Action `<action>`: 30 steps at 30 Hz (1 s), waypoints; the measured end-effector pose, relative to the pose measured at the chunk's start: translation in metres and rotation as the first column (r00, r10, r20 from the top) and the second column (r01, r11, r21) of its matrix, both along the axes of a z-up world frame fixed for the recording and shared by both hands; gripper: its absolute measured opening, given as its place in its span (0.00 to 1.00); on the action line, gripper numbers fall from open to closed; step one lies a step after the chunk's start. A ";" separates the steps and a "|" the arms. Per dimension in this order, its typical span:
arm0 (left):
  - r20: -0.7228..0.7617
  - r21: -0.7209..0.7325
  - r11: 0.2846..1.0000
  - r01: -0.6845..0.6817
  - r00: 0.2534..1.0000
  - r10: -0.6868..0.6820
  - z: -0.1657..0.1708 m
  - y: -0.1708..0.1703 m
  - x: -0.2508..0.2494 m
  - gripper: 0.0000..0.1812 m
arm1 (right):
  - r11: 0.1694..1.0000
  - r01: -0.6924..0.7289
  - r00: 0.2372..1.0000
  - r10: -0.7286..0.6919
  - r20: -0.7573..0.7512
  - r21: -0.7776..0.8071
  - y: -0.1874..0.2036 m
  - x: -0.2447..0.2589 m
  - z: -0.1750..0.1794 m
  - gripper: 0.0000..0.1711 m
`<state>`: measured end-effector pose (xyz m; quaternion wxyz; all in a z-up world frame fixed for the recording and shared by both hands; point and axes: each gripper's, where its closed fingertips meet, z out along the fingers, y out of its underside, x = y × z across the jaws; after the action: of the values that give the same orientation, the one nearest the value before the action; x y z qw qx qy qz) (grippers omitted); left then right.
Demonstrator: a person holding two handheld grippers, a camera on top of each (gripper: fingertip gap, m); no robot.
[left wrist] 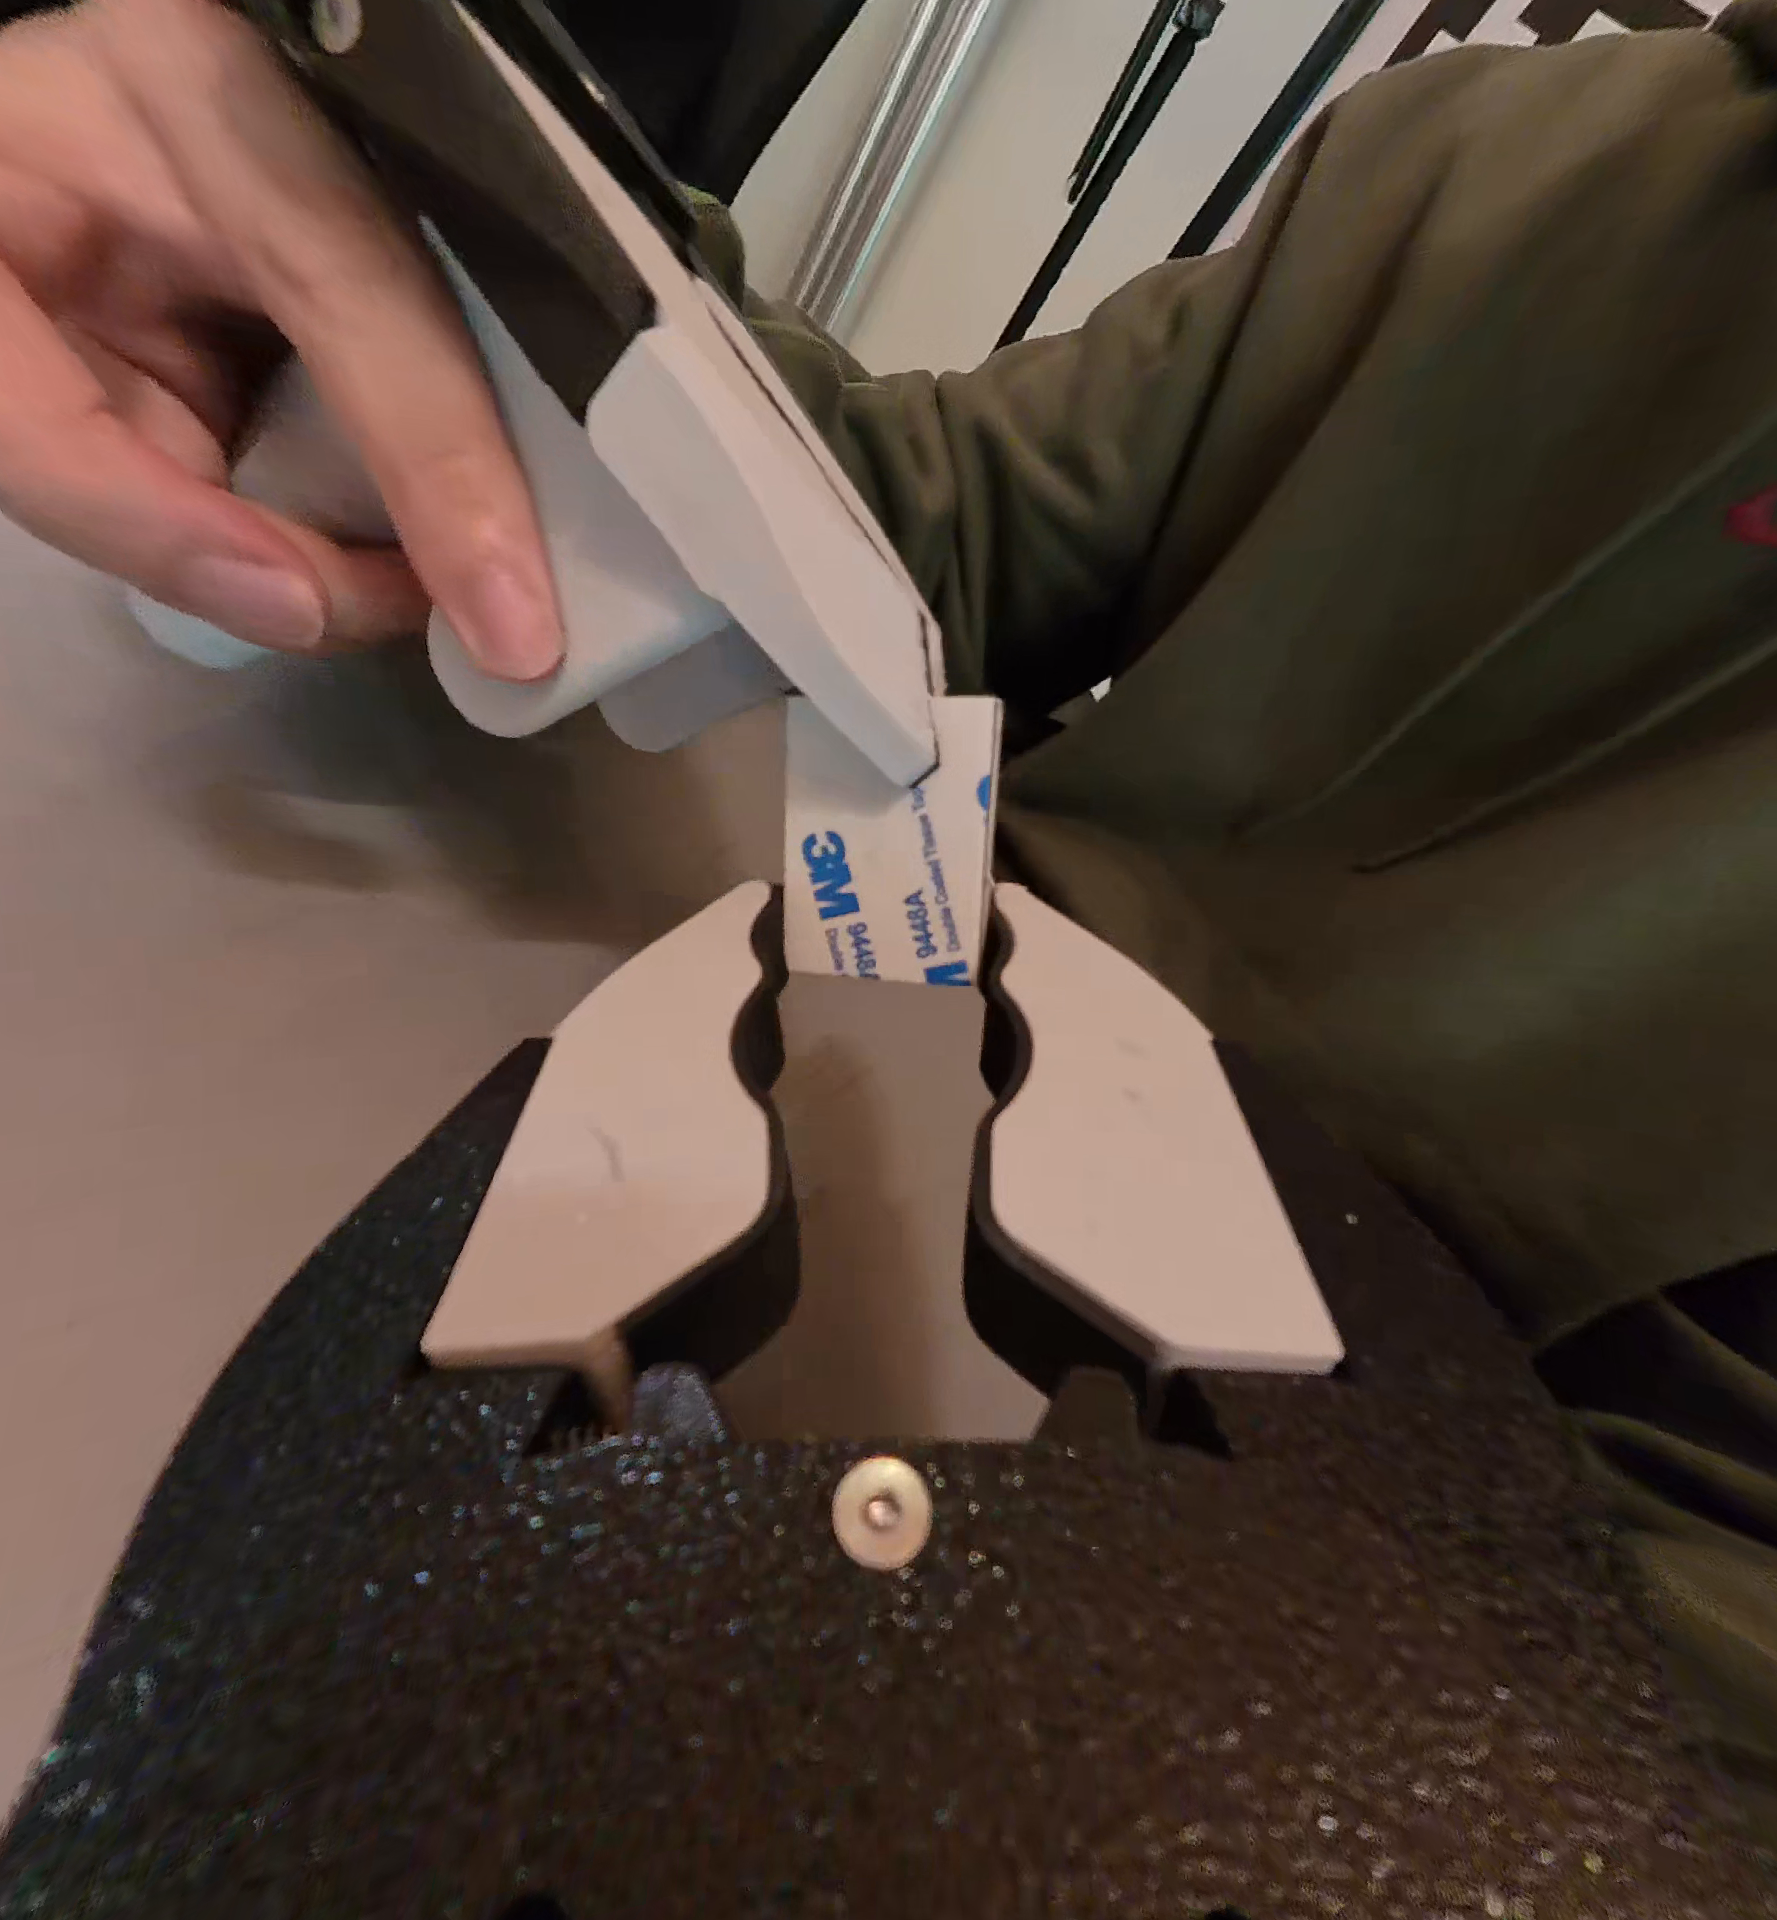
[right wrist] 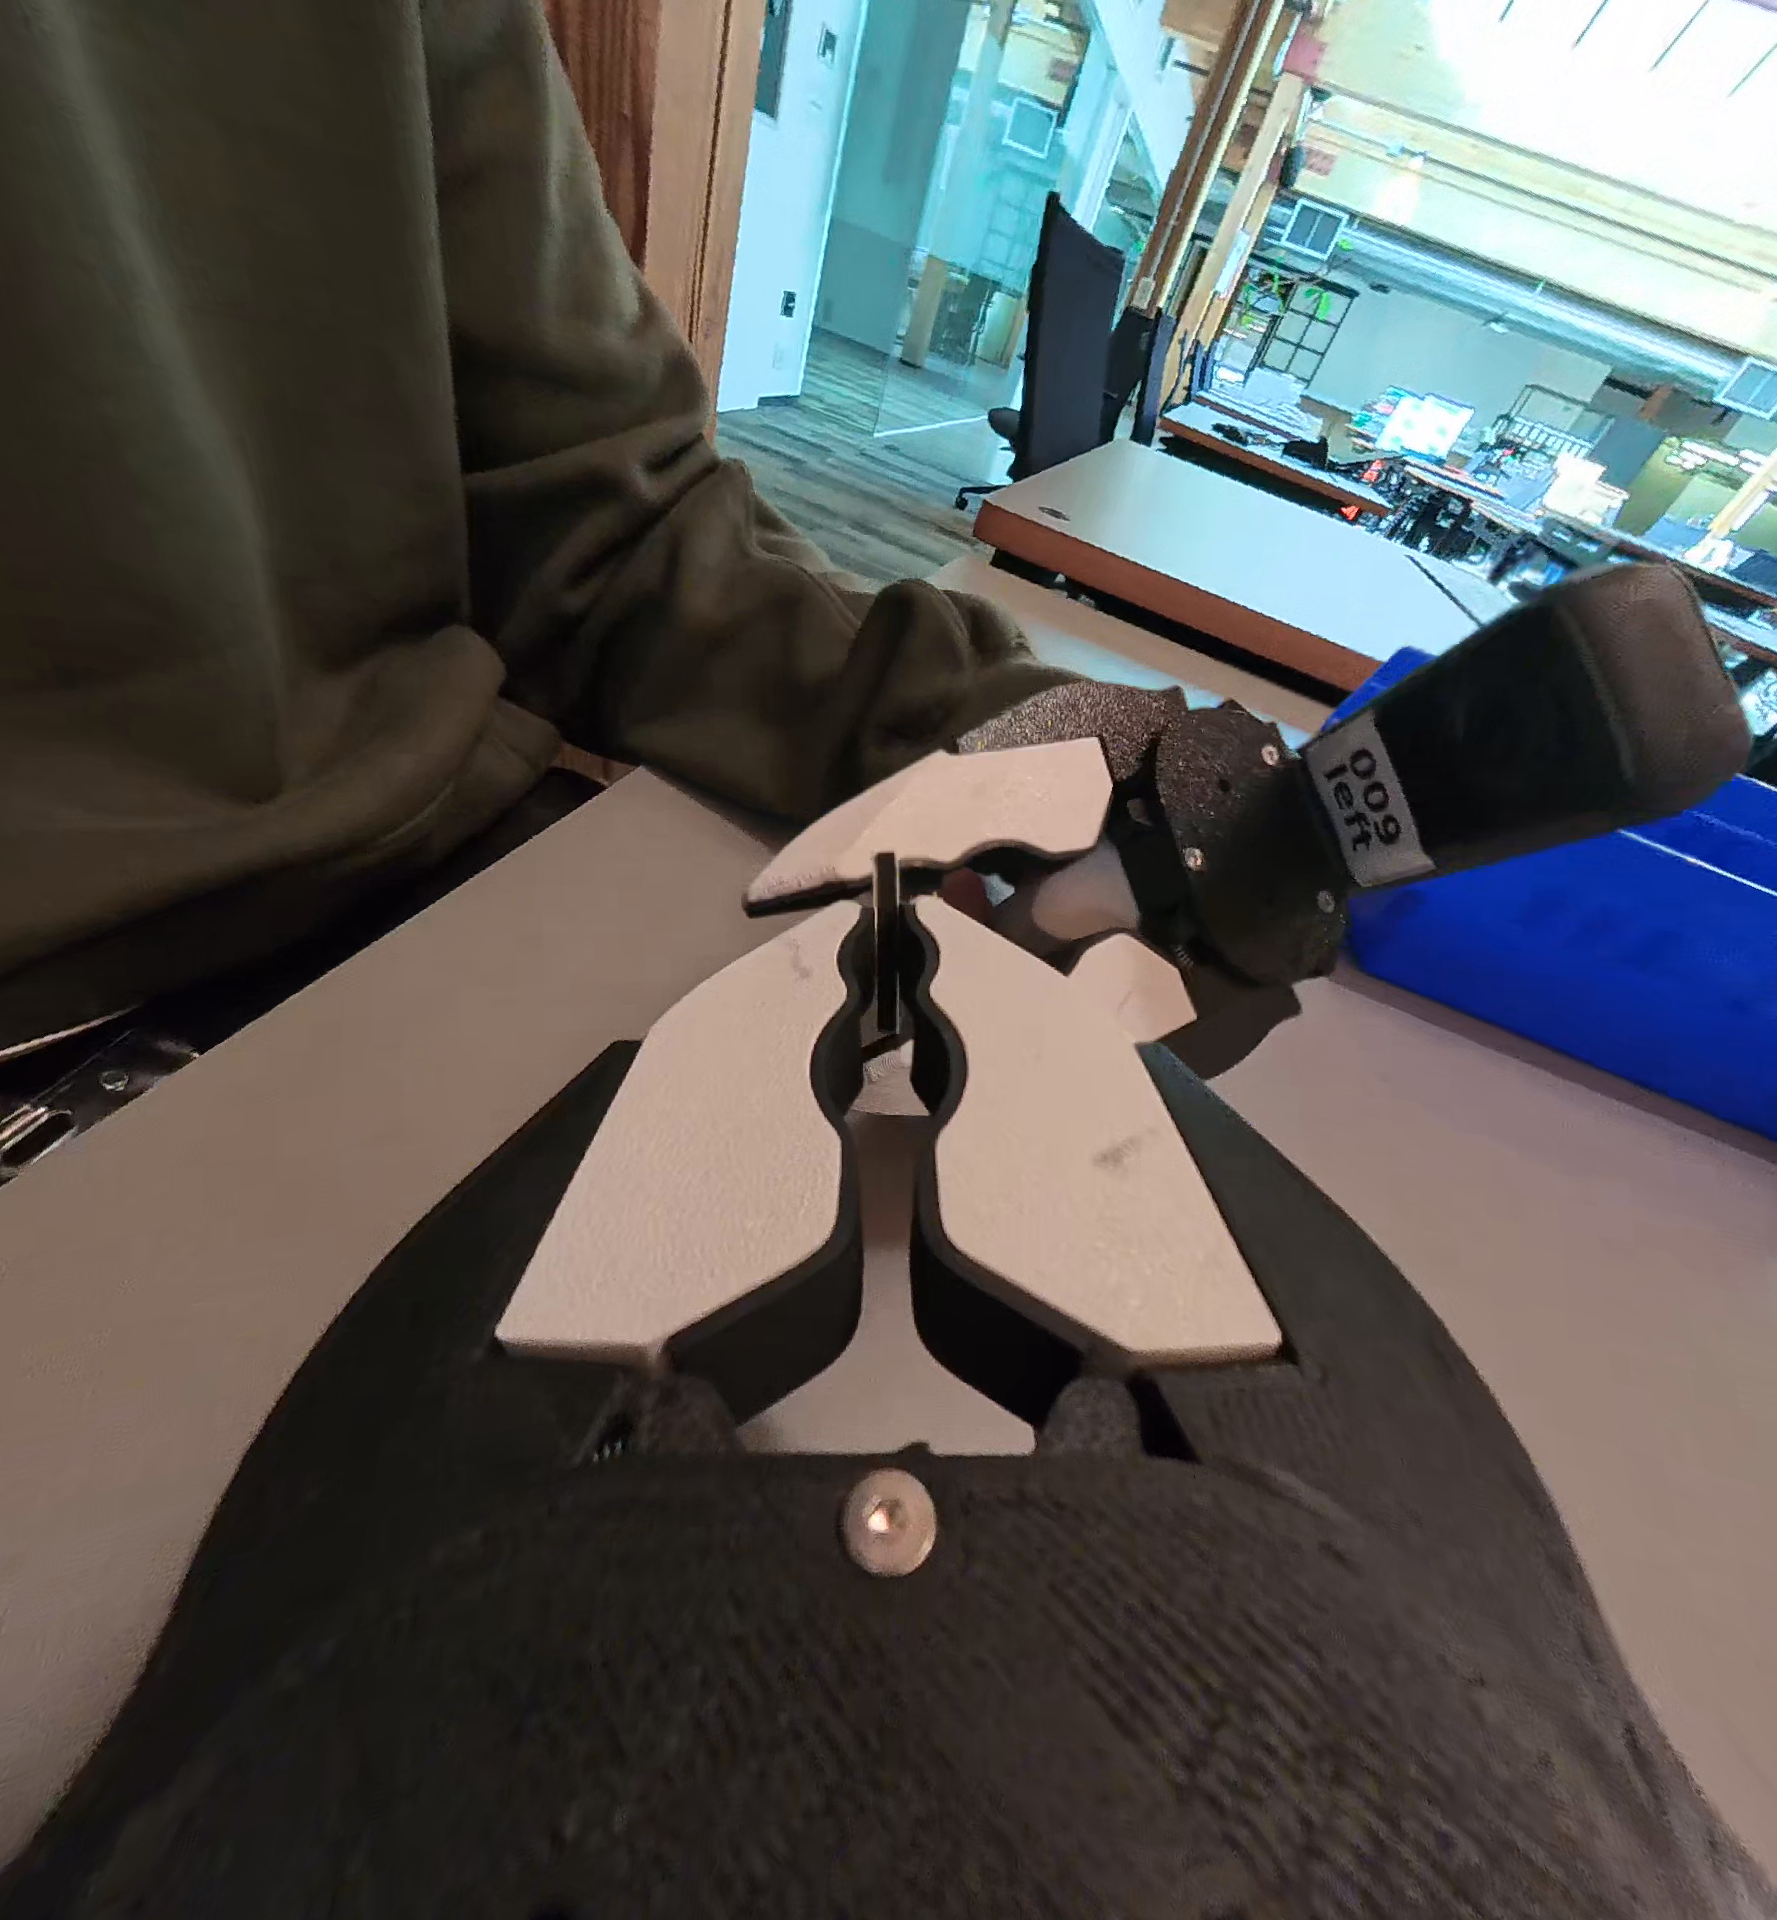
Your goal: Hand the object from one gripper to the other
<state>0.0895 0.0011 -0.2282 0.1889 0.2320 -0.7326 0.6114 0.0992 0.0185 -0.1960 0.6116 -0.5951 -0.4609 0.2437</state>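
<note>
Left claw [left wrist: 889, 935] pinches flat white printed-backing rectangular pad [left wrist: 889, 842] by its side edges; right claw [right wrist: 889, 971], angled above grey tabletop [right wrist: 240, 1091], clamps its faces.

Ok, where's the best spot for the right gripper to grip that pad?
The free end of the pad, beyond the left gripper, pinched across its two broad faces. The left gripper holds it by its narrow side edges, so the faces are clear. In the right wrist view the pad stands edge-on to the right gripper, whose fingers flank it there.
</note>
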 end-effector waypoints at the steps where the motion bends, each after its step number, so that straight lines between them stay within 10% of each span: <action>1: -0.004 -0.002 1.000 0.005 1.000 -0.005 0.000 0.000 0.000 0.18 | 1.000 0.002 1.000 -0.002 0.003 0.005 0.000 -0.001 0.000 0.02; 8: 0.068 0.054 0.951 -0.305 0.951 0.301 -0.004 0.024 0.048 0.17 | 0.954 0.301 0.951 -0.301 -0.073 -0.014 0.035 0.037 0.006 0.23; 13: 0.500 0.150 0.672 -0.725 0.642 0.580 0.005 0.074 0.100 0.16 | 0.842 0.510 0.790 -0.539 -0.291 -0.174 0.063 0.075 0.020 0.32; 22: 0.973 0.152 0.059 -0.987 0.160 0.165 0.023 0.128 0.123 0.17 | 0.710 0.564 0.548 -0.704 -0.451 -0.422 0.081 0.100 0.014 0.24; 30: 0.992 0.123 0.010 -0.992 0.123 -0.011 0.027 0.122 0.123 0.18 | 0.746 0.492 0.554 -0.666 -0.499 -0.449 0.081 0.095 0.014 0.03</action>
<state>0.2127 0.1229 -0.2010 -0.6526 0.2727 -0.6943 0.1331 0.1947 0.0990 -0.1821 0.6919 -0.6693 0.0327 0.2687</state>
